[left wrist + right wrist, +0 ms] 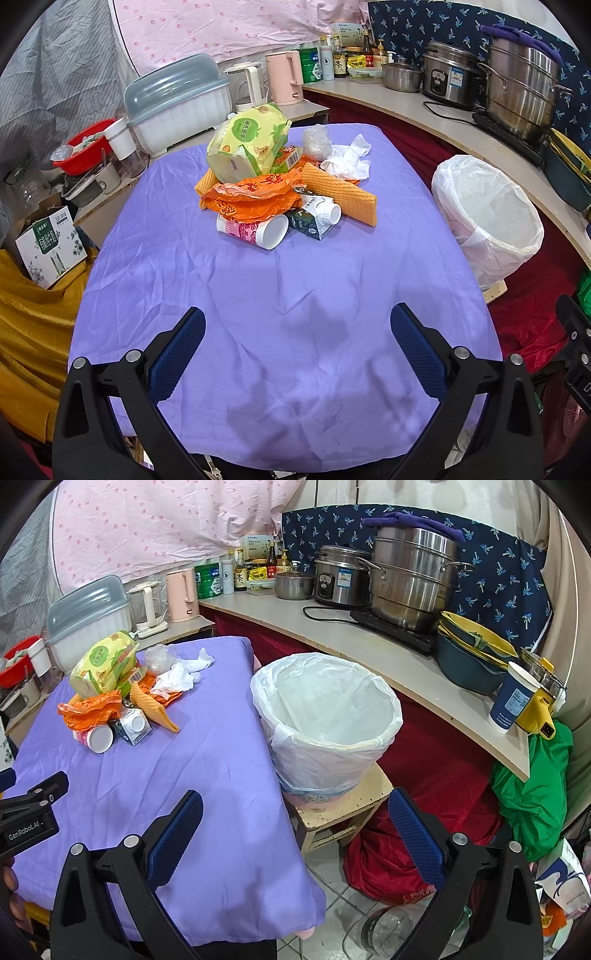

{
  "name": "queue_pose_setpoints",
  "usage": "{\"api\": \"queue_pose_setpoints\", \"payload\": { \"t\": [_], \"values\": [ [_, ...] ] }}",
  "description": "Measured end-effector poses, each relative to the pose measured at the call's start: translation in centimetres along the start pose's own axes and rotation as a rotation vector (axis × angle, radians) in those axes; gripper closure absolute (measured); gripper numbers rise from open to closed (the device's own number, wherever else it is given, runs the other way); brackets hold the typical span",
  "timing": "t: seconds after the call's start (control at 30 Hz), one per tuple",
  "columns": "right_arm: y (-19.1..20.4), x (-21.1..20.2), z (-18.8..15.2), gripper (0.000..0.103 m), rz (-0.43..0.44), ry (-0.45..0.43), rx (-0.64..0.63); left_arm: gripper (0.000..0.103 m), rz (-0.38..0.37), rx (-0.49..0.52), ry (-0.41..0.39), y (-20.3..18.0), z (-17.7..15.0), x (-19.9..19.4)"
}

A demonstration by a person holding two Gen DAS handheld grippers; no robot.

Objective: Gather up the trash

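Right now both grippers are held w/ fingers spread wide and nothing gripped: the left gripper [297, 325] is poised over the near part of the purple-covered table [258, 332], the right gripper [295, 808] over the table's right edge, w/ the bin ahead of it. Trash is heaped at the table's far centre: a yellow-green tissue pack [245, 144] is propped on top, an orange plastic bag [251, 195] is draped beneath it, a paper cup [255, 230] is lying on its side at the front w/ its mouth turned toward the camera, and a small carton w/ white screw cap [317, 218] is just beside the cup. An orange waffle-textured cloth [343, 192] is laid across the heap's right side; crumpled white tissue [349, 158] and a clear plastic wad [317, 140] are set behind it. A bin lined w/ a white bag [325, 720] is stood on a low stool [340, 808] just beside the table's right side, apart from the heap.
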State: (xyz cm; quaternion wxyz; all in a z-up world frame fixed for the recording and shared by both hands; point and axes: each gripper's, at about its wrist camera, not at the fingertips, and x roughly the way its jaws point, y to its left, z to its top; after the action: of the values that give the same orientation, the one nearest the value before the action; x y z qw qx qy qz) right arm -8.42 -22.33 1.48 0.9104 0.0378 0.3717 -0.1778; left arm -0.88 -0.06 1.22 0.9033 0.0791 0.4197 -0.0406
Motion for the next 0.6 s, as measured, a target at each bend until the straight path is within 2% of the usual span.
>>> {"api": "queue_pose_setpoints", "payload": {
  "t": [0.6],
  "values": [
    [0.08, -0.1, -0.01, 0.007, 0.0, -0.002, 0.001, 0.007, -0.001, -0.002, 0.0, 0.16, -0.11, -0.06]
  ]
}}
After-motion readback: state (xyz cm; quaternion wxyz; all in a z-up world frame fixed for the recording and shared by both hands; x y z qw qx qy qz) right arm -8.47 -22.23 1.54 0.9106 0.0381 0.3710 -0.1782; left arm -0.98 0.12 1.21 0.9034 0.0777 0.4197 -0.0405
